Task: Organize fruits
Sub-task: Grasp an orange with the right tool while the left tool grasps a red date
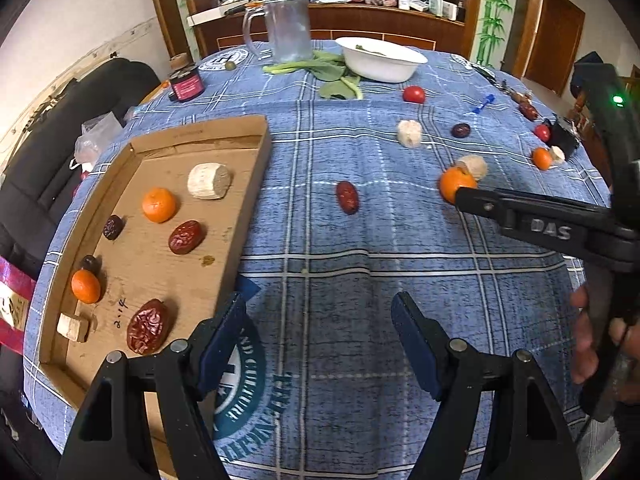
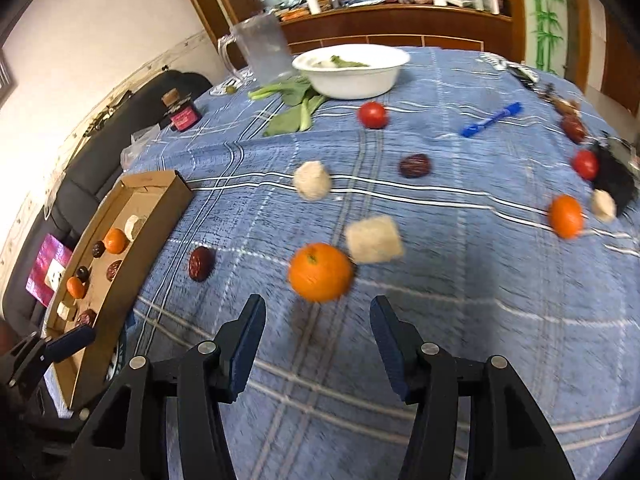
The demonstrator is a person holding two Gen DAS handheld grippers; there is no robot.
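Two grippers over the blue checked counter (image 1: 320,240), both released, nothing between the pads. Left gripper (image 1: 320,340) hovering just right of the cardboard tray (image 1: 256,184), its left finger overlapping the tray's near corner. Inside the tray, left of and ahead of that gripper: two oranges, three red dates, two small dark fruits, two pale chunks; nearest tray edge cut off behind the gripper body. Straight ahead of the left gripper, one loose date (image 1: 347,197) on the cloth.

Right gripper (image 2: 318,334) spread wide, directly before an orange (image 2: 320,272), not touching it. Pale block (image 2: 374,239) just behind and right of that orange, touching or nearly so — too blurred to tell. In the left view the same orange (image 1: 454,184) partly hidden behind the right gripper's finger. Farther ahead: round pale chunk (image 2: 312,180), dark date (image 2: 415,166), tomato (image 2: 372,115), white bowl (image 2: 384,80). Far right: second orange (image 2: 565,216), smeared by motion blur; objects at the right rim hard to make out.
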